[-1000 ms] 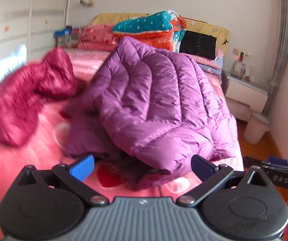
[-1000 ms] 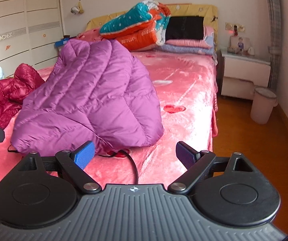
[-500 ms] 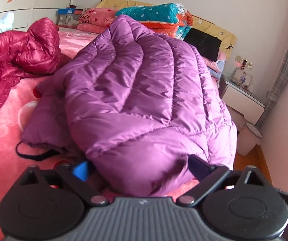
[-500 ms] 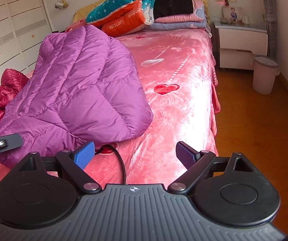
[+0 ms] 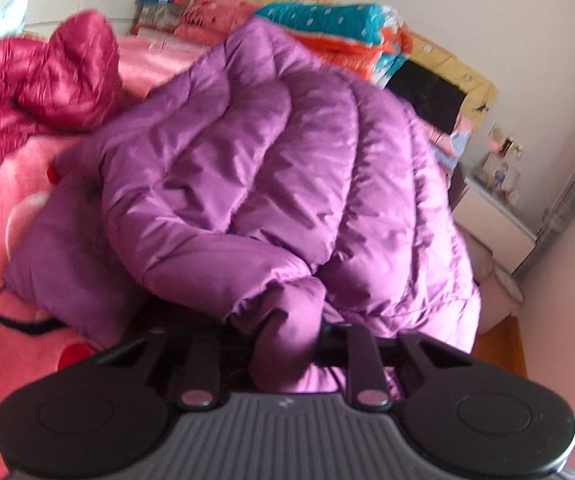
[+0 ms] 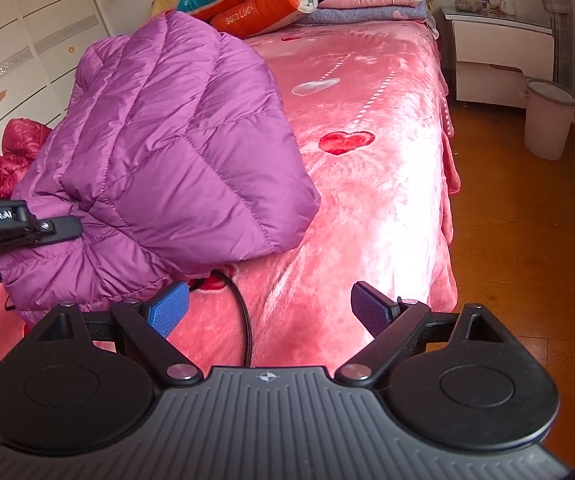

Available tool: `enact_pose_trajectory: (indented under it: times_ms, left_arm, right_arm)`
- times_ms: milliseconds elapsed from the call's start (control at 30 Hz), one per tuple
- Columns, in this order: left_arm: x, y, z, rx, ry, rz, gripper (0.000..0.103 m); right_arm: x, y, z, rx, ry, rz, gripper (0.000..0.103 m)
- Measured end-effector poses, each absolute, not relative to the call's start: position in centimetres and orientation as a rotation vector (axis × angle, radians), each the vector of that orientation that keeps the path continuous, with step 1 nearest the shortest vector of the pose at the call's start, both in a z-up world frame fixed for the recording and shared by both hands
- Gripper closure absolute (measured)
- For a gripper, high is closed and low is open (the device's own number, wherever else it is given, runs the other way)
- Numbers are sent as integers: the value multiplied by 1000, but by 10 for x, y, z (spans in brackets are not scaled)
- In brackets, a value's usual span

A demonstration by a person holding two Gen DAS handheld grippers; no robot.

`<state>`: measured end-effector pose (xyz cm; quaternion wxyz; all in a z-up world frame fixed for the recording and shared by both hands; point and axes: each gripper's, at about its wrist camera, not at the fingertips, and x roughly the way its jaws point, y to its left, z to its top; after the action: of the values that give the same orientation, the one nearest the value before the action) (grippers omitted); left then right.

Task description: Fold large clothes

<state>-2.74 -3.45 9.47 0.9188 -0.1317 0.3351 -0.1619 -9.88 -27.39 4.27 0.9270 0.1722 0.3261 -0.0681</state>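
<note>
Pink plush heart-print bedspread (image 6: 367, 200) fills mid-frame; the orange "GOOD LUCK" quilt (image 6: 263, 8) lies top centre. The left gripper (image 5: 287, 344) is closing on the purple quilted puffer jacket (image 5: 267, 168); the right gripper (image 6: 269, 306) gapes empty.

White wardrobe (image 6: 27, 40), white nightstand (image 6: 503, 52), orange wood floor (image 6: 527, 240), pale walls.

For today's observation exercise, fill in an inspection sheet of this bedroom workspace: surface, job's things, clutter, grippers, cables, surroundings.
Surface: pink bedspread with heart patterns.
Job's things: purple puffer jacket bunched on the bed, not yet folded.
Clutter: red puffer jacket beside it; stacked quilts at the headboard.
Grippers: left gripper closing on a fold of the purple jacket; right gripper open, nothing between its pads.
Cables: black cord emerging from under the jacket.
Surroundings: nightstand, bin, wardrobe, wooden floor.
</note>
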Motion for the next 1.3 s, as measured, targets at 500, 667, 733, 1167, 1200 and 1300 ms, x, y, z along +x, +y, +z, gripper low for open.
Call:
enact_pose_trajectory:
  times_ms: [500, 667, 733, 1167, 1200, 1300]
  left_arm:
    - [-94, 60, 205, -279, 458, -301, 92]
    - [-124, 89, 220, -291, 444, -264, 92]
    - [-139, 103, 223, -297, 445, -256, 92]
    - [-178, 122, 210, -300, 499, -269, 93]
    - [-180, 121, 209, -293, 497, -274, 93]
    - [-180, 112, 205, -272, 490, -299, 93]
  right_arm:
    - [-118, -309, 44, 462, 609, -239, 0]
    - [-118, -309, 45, 463, 585, -250, 0]
    - [-118, -307, 46, 453, 575, -245, 0]
    - [-147, -288, 57, 434, 514, -197, 0]
    - [-149, -283, 59, 425, 510, -186, 0]
    - [-158, -268, 67, 369, 492, -151, 0]
